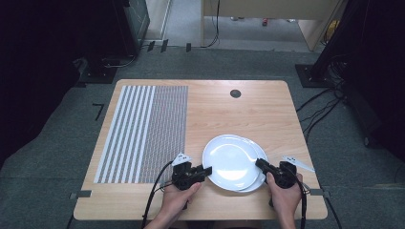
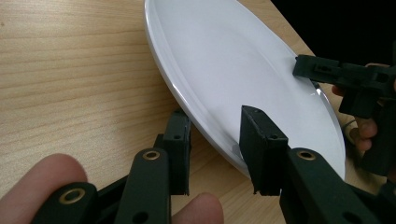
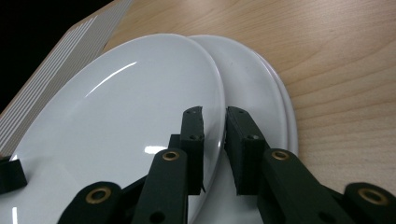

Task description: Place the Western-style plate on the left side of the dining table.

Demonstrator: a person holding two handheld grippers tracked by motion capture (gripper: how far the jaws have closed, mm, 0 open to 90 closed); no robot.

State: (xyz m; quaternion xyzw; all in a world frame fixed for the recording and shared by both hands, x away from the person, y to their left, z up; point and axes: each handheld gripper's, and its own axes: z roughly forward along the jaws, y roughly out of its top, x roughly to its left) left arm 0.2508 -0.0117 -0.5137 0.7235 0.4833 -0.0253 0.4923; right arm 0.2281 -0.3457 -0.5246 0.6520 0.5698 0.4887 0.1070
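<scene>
A stack of white plates sits on the wooden table (image 1: 239,109) near its front edge. The top plate (image 1: 229,160) (image 2: 233,60) (image 3: 116,121) lies shifted left over the lower plates (image 1: 252,144) (image 3: 261,84). My left gripper (image 1: 206,171) (image 2: 215,140) straddles the top plate's left rim, one jaw under it and one over it. A small gap shows at the pads, so it is open. My right gripper (image 1: 260,163) (image 3: 215,126) (image 2: 327,74) is shut on the same plate's right rim.
A grey striped mat (image 1: 143,133) (image 3: 60,65) covers the left part of the table. A small dark round hole (image 1: 235,93) sits near the far edge. Bare wood lies behind the plates. Cables and dark stands (image 1: 325,71) surround the table on the floor.
</scene>
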